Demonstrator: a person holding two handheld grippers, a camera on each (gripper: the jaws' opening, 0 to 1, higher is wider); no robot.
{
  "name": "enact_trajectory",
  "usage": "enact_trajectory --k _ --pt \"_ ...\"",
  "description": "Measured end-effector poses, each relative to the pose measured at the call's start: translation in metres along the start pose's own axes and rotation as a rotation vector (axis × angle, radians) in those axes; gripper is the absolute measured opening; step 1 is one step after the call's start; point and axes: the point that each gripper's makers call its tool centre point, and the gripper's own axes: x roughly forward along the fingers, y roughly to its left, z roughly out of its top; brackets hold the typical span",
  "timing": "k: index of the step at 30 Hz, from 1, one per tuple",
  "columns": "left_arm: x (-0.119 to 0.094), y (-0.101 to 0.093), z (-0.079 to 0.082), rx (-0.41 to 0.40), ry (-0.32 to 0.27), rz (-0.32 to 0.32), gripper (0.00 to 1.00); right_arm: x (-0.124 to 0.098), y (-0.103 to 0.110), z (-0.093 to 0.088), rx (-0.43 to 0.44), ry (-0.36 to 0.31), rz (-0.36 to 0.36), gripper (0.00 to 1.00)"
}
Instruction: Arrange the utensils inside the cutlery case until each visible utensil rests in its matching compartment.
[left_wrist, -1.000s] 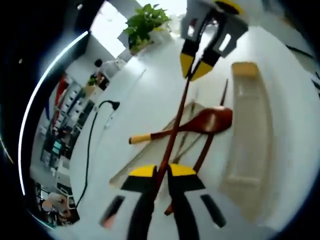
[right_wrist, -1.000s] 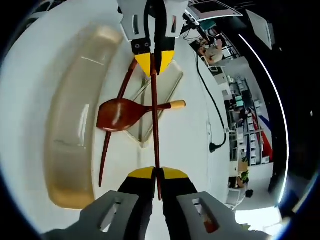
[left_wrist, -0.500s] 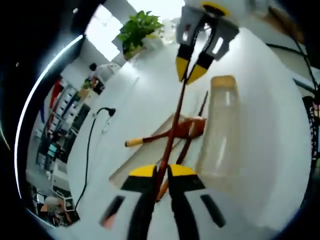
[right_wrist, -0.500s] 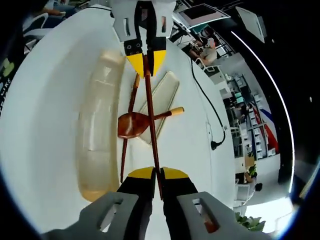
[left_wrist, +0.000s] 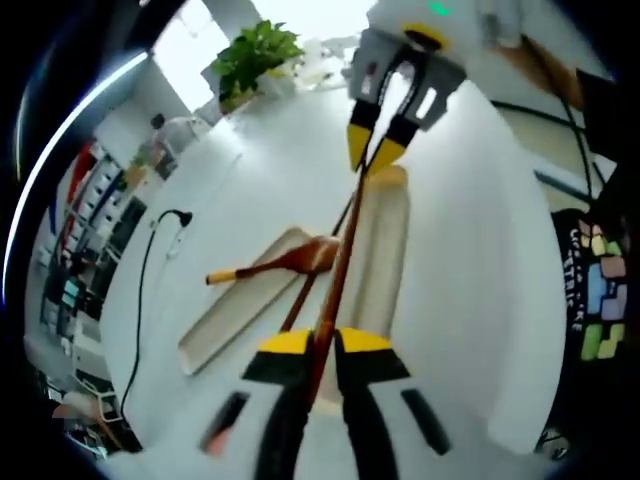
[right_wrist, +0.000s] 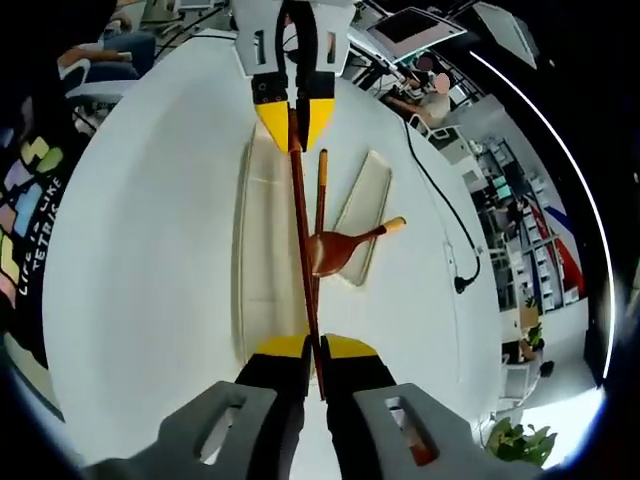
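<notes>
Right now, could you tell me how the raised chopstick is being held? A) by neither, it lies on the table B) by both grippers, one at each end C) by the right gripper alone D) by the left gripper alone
B: the left gripper and the right gripper each clamp one end of the chopstick above the cutlery case.

A long translucent beige case (left_wrist: 378, 250) (right_wrist: 262, 250) lies on the white table, its lid (left_wrist: 240, 310) (right_wrist: 365, 205) beside it, flat and apart. 1 dark red-brown chopstick (left_wrist: 340, 265) (right_wrist: 300, 230) is held in the air over the case, pinched at each end by yellow-tipped jaws and running lengthwise along it. A 2nd chopstick (left_wrist: 300, 300) (right_wrist: 320, 200) lies on the table between case and lid. A brown wooden spoon (left_wrist: 275, 265) (right_wrist: 345, 245) with a pale handle tip rests across the lid, its bowl toward the case
</notes>
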Motion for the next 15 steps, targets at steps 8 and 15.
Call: enact_trajectory --k 8,15 --pt "0.004 -0.008 -0.006 -0.053 0.017 -0.062 0.09 0.002 0.018 -0.003 0.084 0.01 0.094 0.03" --pt "0.012 -0.01 -0.01 -0.184 -0.004 -0.135 0.1 0.009 0.021 -0.009 0.178 -0.008 0.158 0.03"
